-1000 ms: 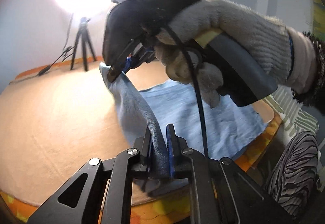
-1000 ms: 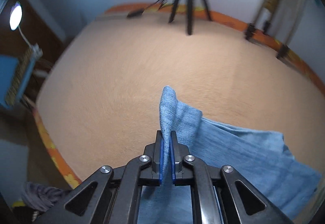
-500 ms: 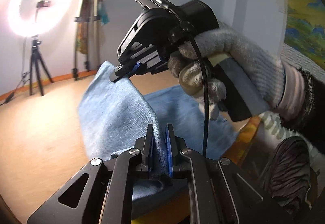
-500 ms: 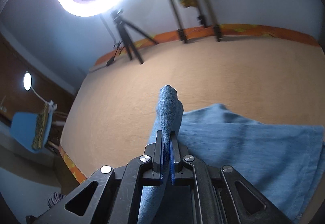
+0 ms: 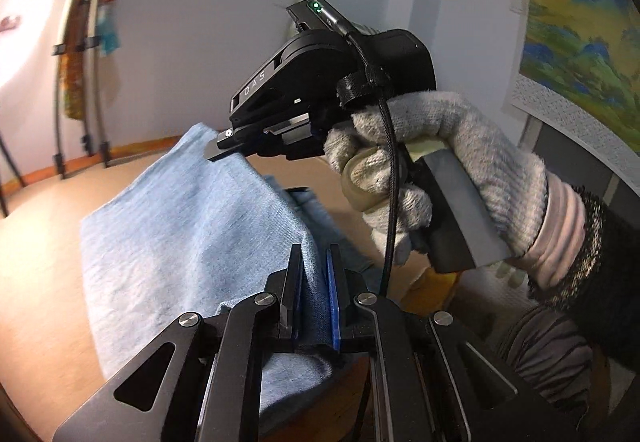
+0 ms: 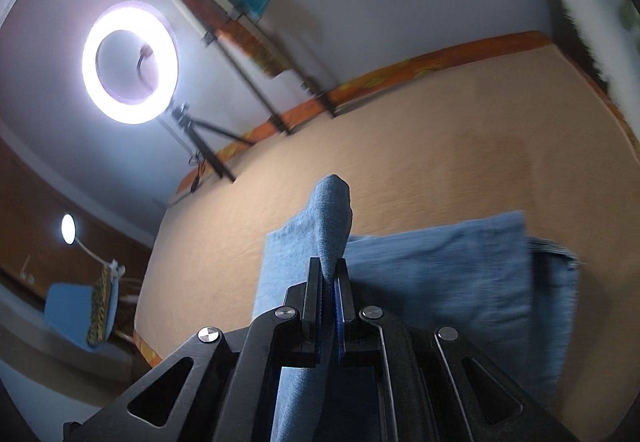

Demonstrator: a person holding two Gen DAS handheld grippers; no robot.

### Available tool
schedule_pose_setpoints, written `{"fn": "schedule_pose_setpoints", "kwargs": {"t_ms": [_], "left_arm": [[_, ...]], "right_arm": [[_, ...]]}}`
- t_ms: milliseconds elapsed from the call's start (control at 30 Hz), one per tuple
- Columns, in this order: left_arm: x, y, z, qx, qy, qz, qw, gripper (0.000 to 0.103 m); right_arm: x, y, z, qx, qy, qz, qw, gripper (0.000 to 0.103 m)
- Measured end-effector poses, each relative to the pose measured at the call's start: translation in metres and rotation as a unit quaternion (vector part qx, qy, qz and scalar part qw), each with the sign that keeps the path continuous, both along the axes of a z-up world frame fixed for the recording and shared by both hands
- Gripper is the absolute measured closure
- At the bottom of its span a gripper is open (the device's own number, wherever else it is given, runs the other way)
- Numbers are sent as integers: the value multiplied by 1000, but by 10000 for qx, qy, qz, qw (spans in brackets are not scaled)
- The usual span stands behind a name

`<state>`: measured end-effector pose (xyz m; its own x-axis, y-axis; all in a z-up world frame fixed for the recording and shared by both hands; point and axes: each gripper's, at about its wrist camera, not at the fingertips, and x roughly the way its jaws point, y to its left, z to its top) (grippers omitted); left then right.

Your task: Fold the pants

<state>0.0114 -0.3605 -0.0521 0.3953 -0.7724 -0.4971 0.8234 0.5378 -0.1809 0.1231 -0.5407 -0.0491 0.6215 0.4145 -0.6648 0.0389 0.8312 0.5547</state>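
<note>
1. Denim pants [image 5: 192, 226]: we hold one edge up off the table [image 6: 440, 145], the rest lying flat and already doubled beneath.
2. Left gripper [image 5: 314, 298] is clamped on a thick bunch of denim at the near corner; right gripper [image 6: 329, 290] is clamped on a thinner pinch at the far corner of that edge. In the left view the right gripper [image 5: 224, 145] shows with its gloved hand [image 5: 436, 169] behind it.
3. Change over the last second: both views have swung from the tripod side toward the ring light [image 6: 130, 61] and the wall, and the lifted panel went from a narrow ridge to a broad sheet spread over the lower layer. We read this as mid-carry of a fold, the edge travelling across the table.
4. Meaning: the fold is not landed yet; both grips must hold until the edge meets the layer below.
5. Edges: the raw hem [image 6: 552, 246] sticks out past the upper layer on the right, so alignment looks off.
6. Room: bare table ahead and to the sides; the tripod [image 6: 208, 149] and the leaning stands [image 5: 80, 81] sit well apart at the rim.
</note>
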Motion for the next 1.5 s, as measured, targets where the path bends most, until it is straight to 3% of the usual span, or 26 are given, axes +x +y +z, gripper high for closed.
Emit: {"fn": "schedule_pose_setpoints", "kwargs": {"t_ms": [133,433,933,1133,1300,1500], "left_arm": [[-1,-28,-6,93,63,-181,9998,94],[-3,-67,-26,343,167,-392,9985,94],[0,-98,-33,487,271,-610,9966,94],[-1,-86,-28,603,518,-789,9937,92],[-14,-50,-4,673,298,-948,9928,83],[6,8,9,932,-180,-293,9951,83]], "right_arm": [[-10,-34,-11,275,-54,-300,9992,101],[-14,-81,-46,357,202,-605,9973,101],[-26,-111,-63,342,321,-900,9948,101],[-27,-108,-71,114,389,-869,9954,101],[-25,-107,-72,-11,411,-907,9950,101],[-27,-106,-60,-627,223,-1110,9916,98]]}}
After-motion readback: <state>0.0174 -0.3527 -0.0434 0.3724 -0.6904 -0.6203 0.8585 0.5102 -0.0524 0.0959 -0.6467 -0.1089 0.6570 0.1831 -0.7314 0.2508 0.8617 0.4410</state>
